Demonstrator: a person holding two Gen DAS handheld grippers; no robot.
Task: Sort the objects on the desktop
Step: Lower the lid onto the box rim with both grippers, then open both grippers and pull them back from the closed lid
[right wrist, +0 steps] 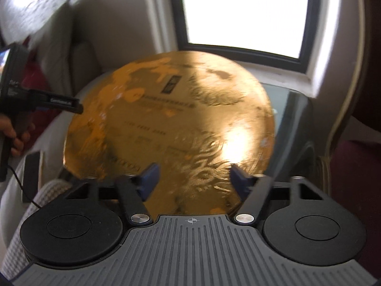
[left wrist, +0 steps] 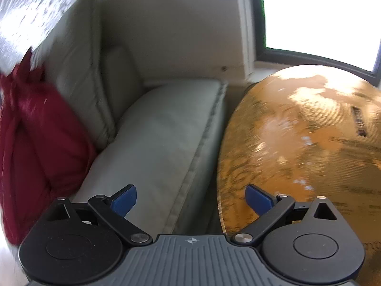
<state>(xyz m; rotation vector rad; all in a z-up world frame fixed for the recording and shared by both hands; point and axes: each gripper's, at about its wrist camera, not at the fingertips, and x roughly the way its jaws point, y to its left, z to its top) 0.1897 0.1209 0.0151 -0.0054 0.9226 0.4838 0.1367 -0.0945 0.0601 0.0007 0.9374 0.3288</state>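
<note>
Hovering right gripper (right wrist: pixel 193 181), fingers (right wrist: pixel 150 174) apparently empty, over gold disc (right wrist: pixel 166 109)

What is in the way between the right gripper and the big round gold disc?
Nothing that I can see. The right gripper is just above the round gold disc with its fingers apart. The picture is blurry, but the disc's surface in front of them looks bare.

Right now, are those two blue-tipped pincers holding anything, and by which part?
Nothing is held. The left gripper gapes over the pale sofa cushion; the right gripper stands open above the round golden patterned disc.
</note>
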